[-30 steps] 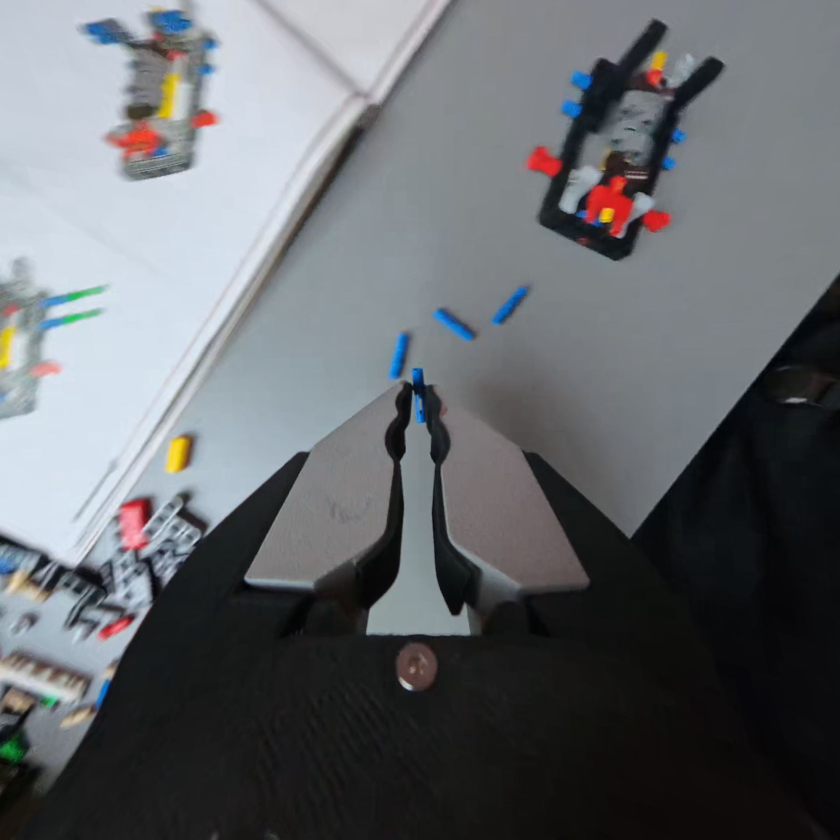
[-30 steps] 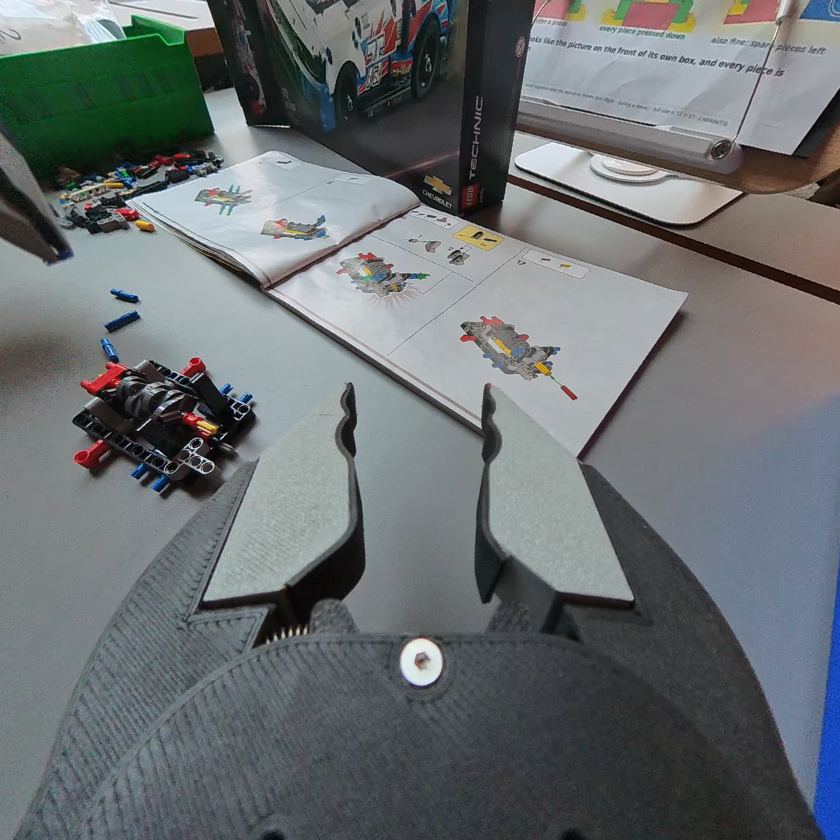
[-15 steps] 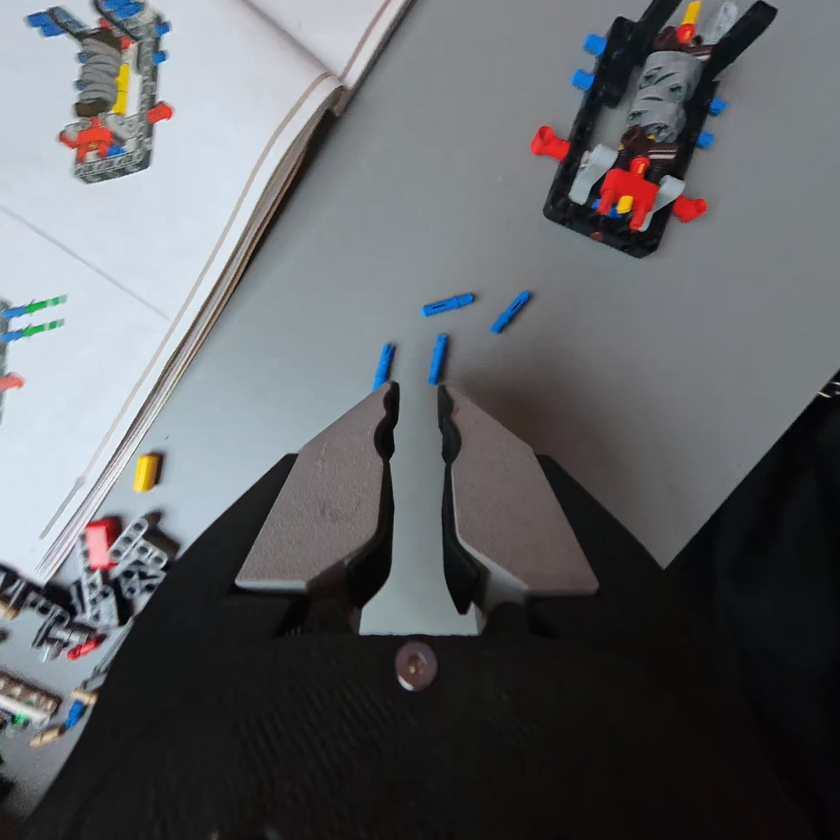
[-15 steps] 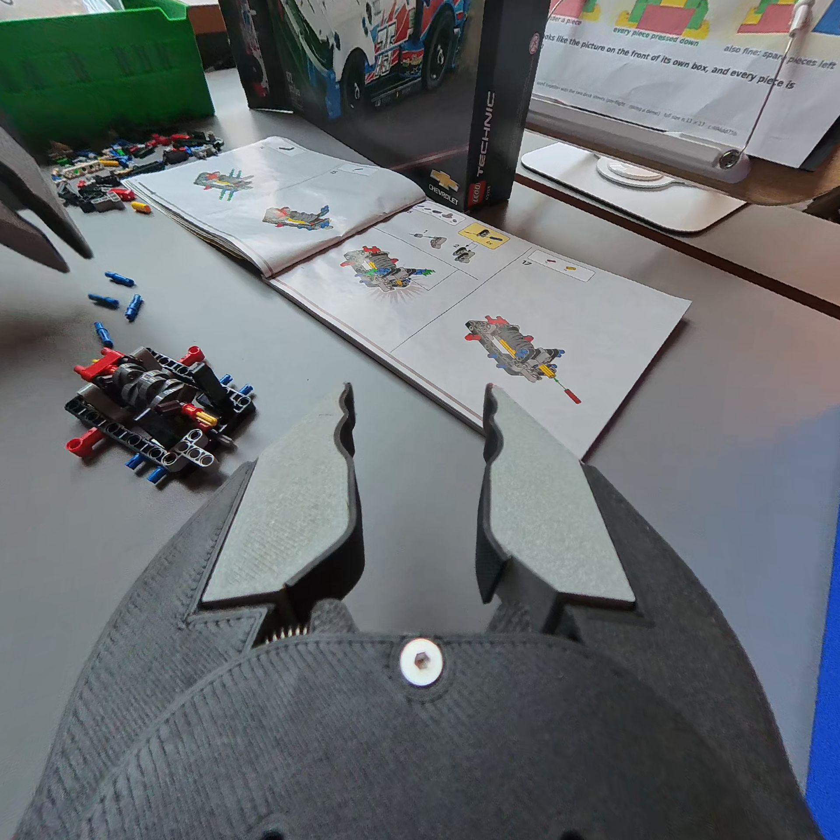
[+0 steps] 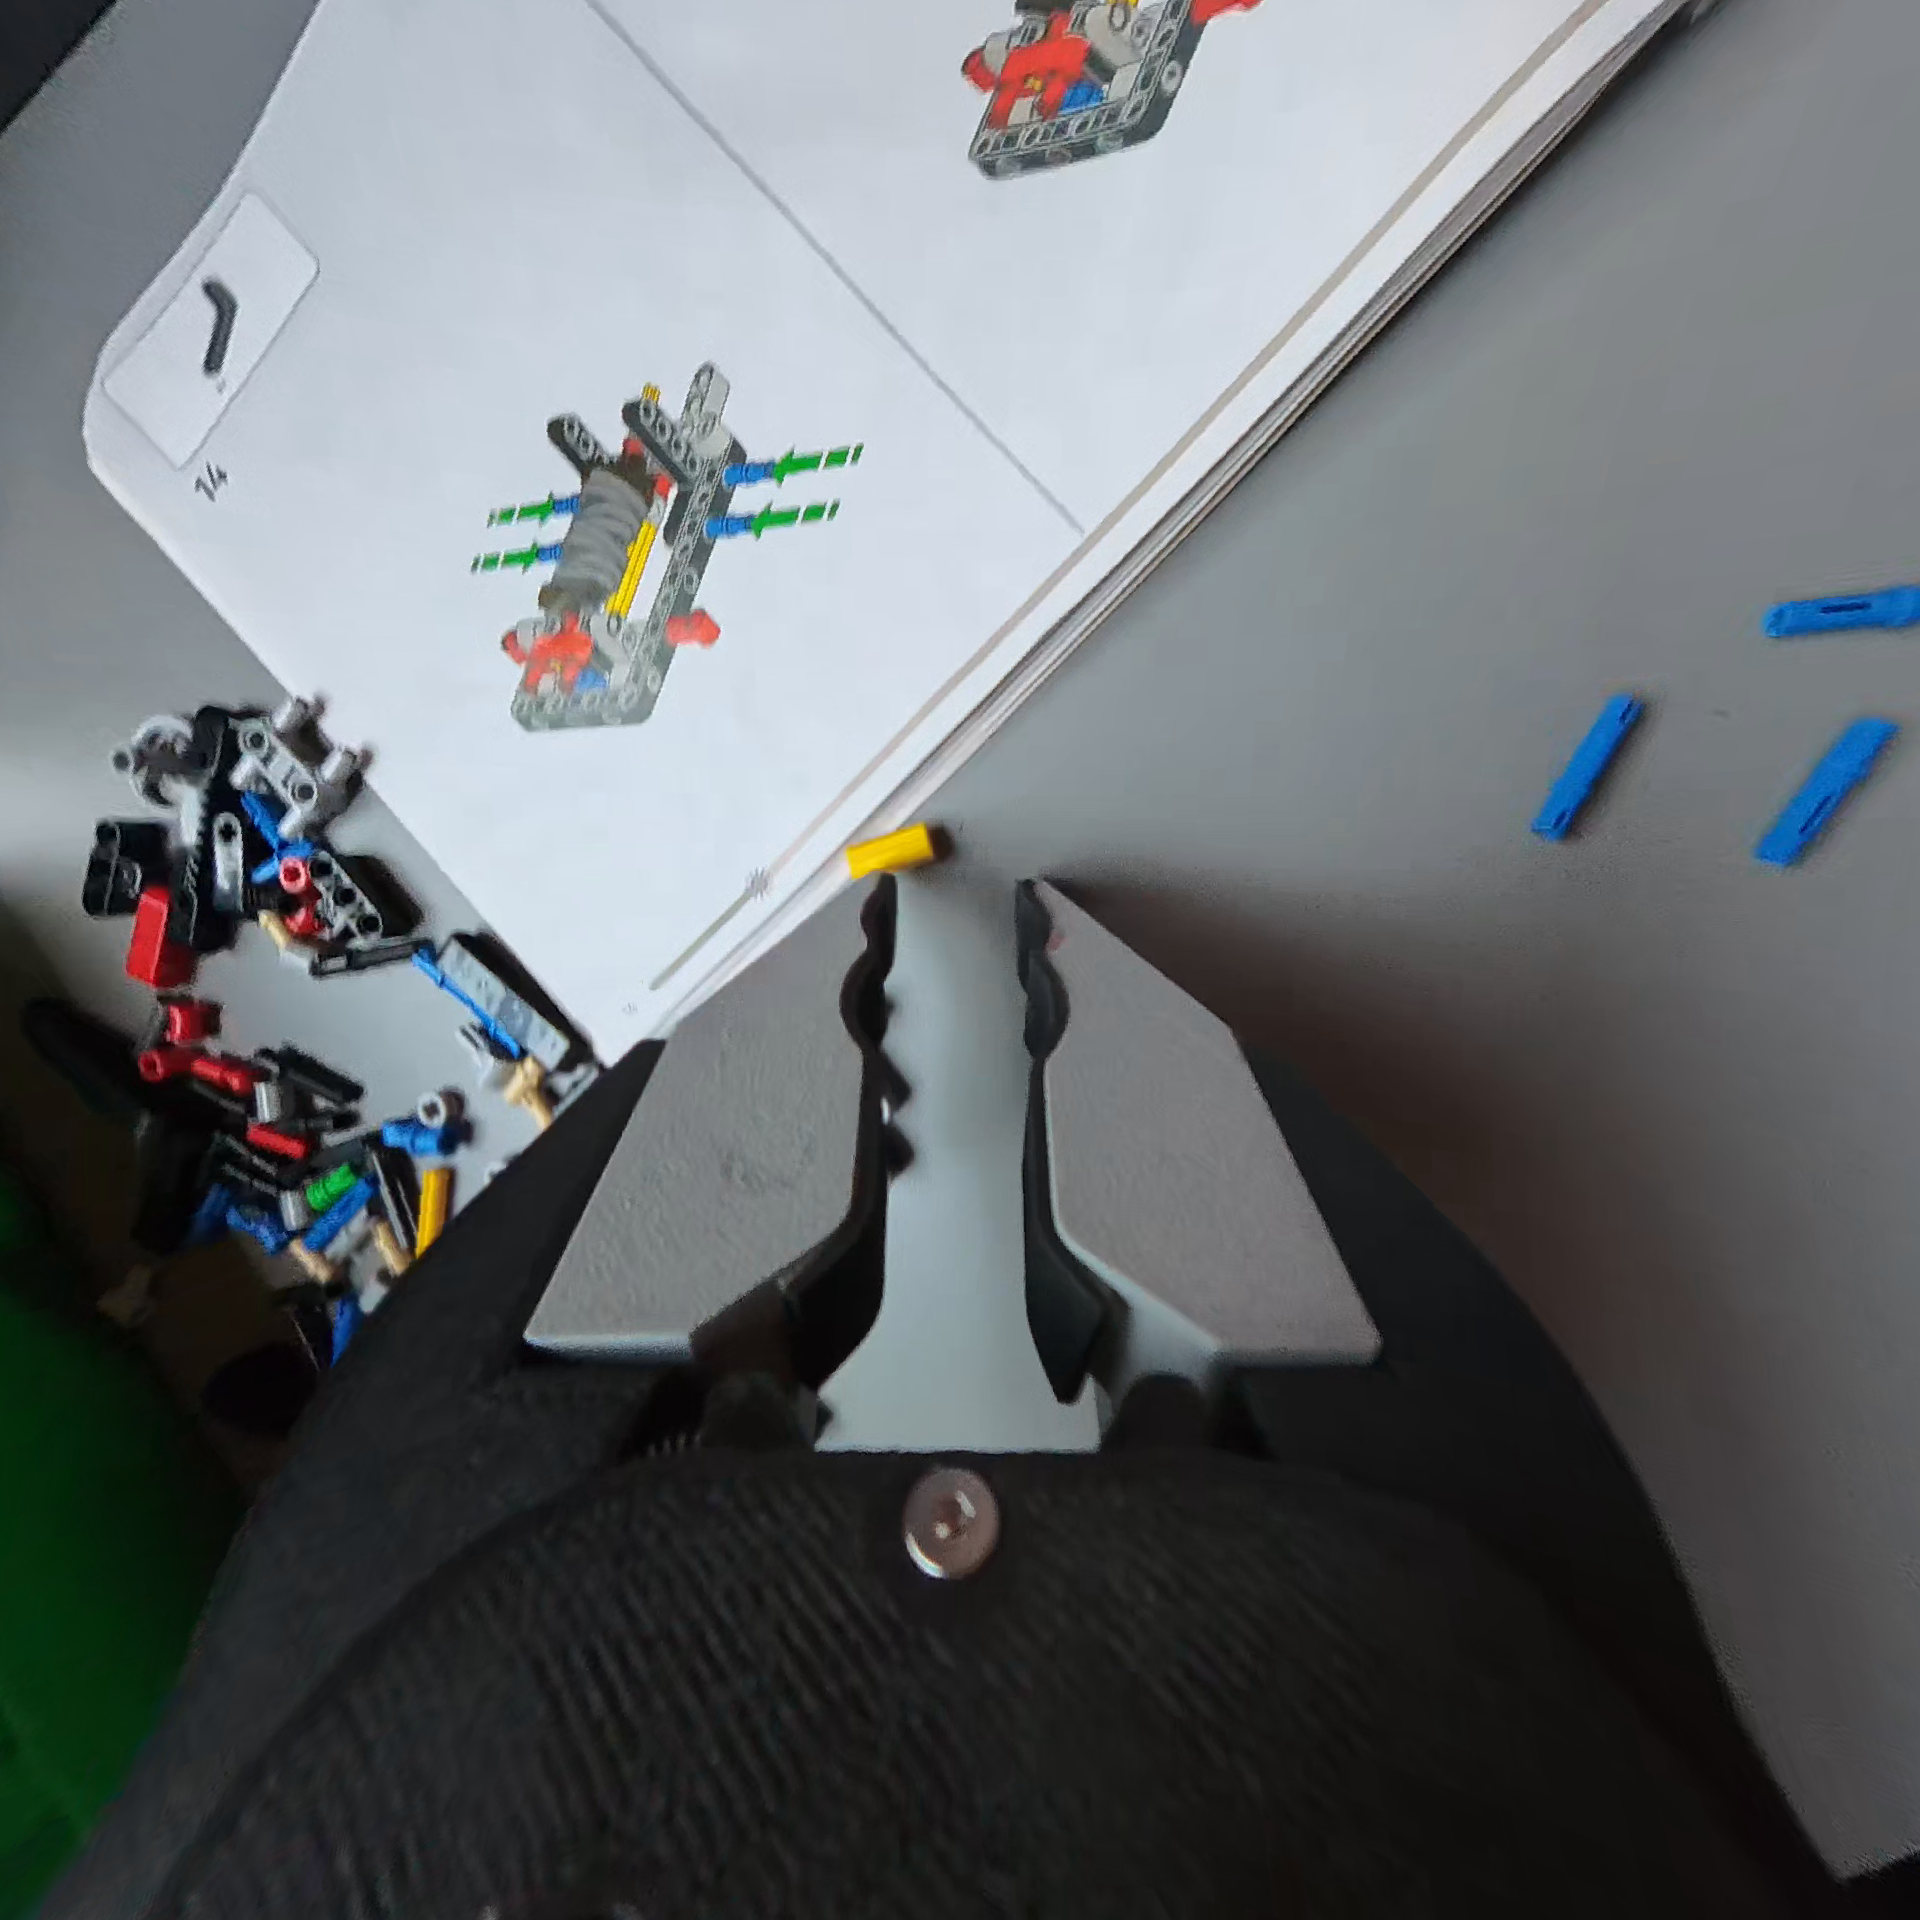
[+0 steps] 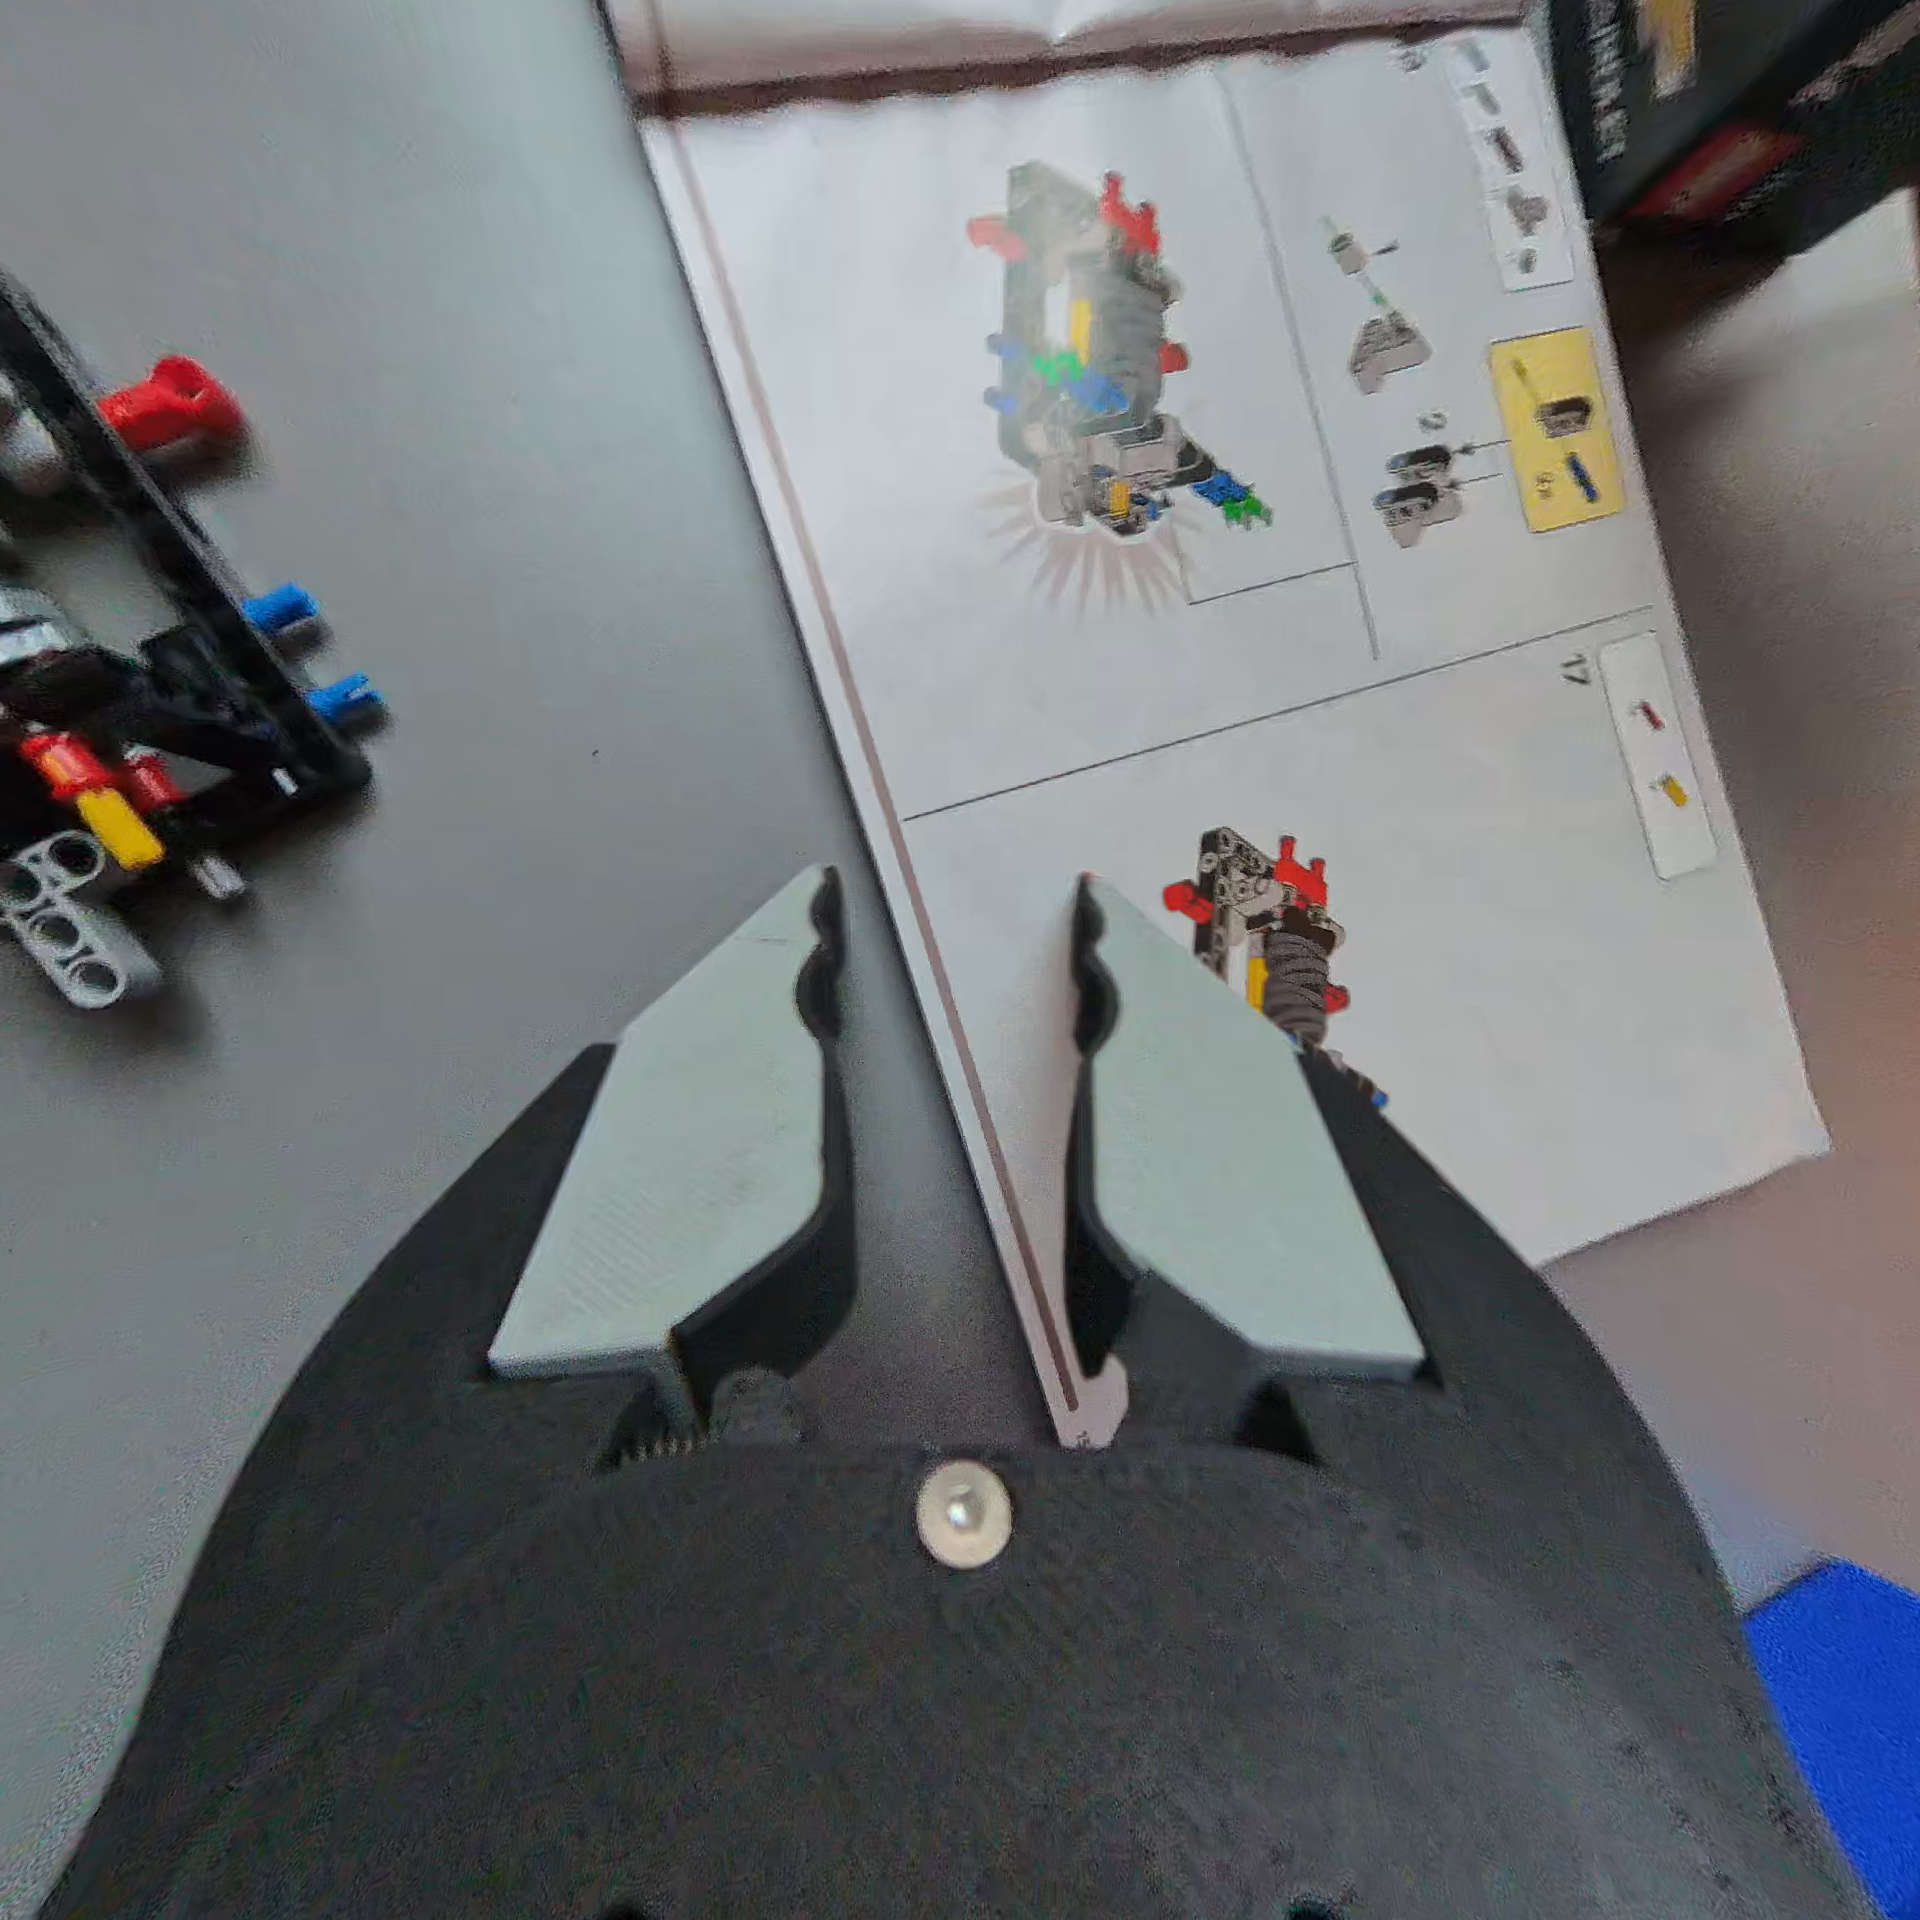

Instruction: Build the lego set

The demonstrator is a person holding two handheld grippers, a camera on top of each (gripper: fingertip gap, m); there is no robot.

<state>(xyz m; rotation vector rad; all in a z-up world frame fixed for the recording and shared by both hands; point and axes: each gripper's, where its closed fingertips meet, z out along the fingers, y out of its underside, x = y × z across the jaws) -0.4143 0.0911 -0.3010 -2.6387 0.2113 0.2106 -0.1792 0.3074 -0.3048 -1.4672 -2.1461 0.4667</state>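
Note:
My left gripper (image 5: 951, 883) is open and empty, its tips just short of a small yellow piece (image 5: 894, 852) that lies against the edge of the open instruction booklet (image 5: 623, 260). Three loose blue pins (image 5: 1588, 766) lie on the grey table to the right. A heap of loose pieces (image 5: 260, 987) lies at the left. My right gripper (image 6: 954, 894) is open and empty, low over the booklet's edge (image 6: 1351, 727). The partly built black frame (image 6: 156, 665), with red, blue and yellow parts, lies at the left of the right wrist view.
A green bin (image 5: 62, 1507) is at the lower left of the left wrist view. The dark set box (image 6: 1745, 104) stands at the top right beyond the booklet. Something blue (image 6: 1839, 1704) shows at the lower right. Bare grey table (image 6: 468, 312) lies between frame and booklet. The grippers' ends are close to 35 cm from one another.
My left gripper let go of a blue pin, opened and swung left from the pins to the yellow piece by the booklet. My right gripper tipped down and moved close over the booklet's edge.

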